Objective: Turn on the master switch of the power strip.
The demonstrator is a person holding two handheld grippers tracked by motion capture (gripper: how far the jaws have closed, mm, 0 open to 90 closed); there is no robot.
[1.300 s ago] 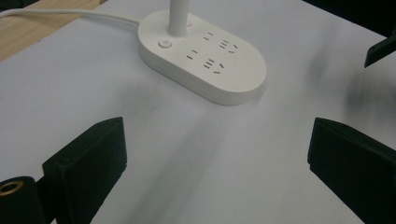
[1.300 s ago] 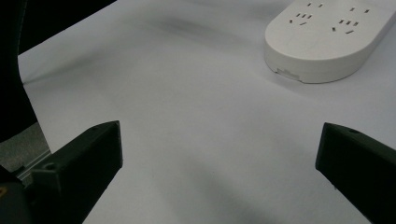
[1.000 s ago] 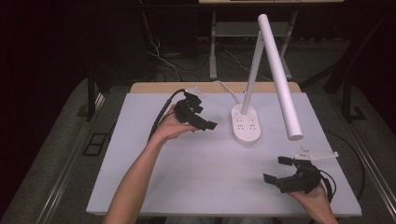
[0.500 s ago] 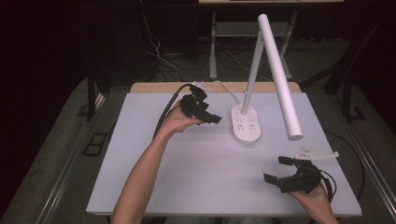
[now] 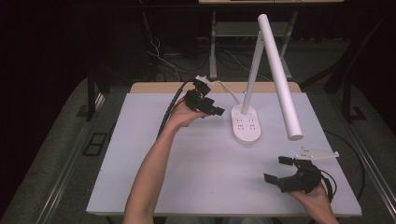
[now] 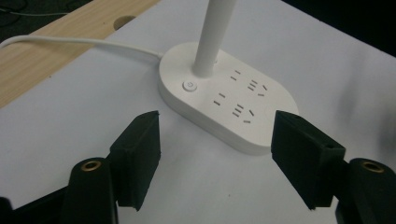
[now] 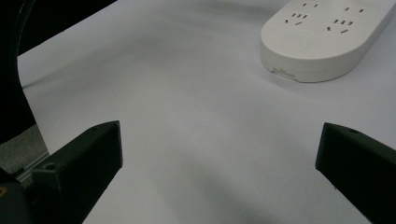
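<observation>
Beside the lamp base (image 6: 229, 98), left gripper (image 6: 215, 154) spread wide, power button (image 6: 188, 86) visible; right gripper (image 5: 286, 170) likewise released.

White desk lamp (image 5: 275, 74), oval socket base (image 5: 246, 125) flat on table, tube head tilted.

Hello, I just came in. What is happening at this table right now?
A person sits at a white table with tongs in each hand. The left tongs are open and held near the base of a white desk lamp, pointing at it without touching. The right tongs are open too, low near the table's front right corner. Neither holds anything. The lamp base has sockets and a power button.
</observation>
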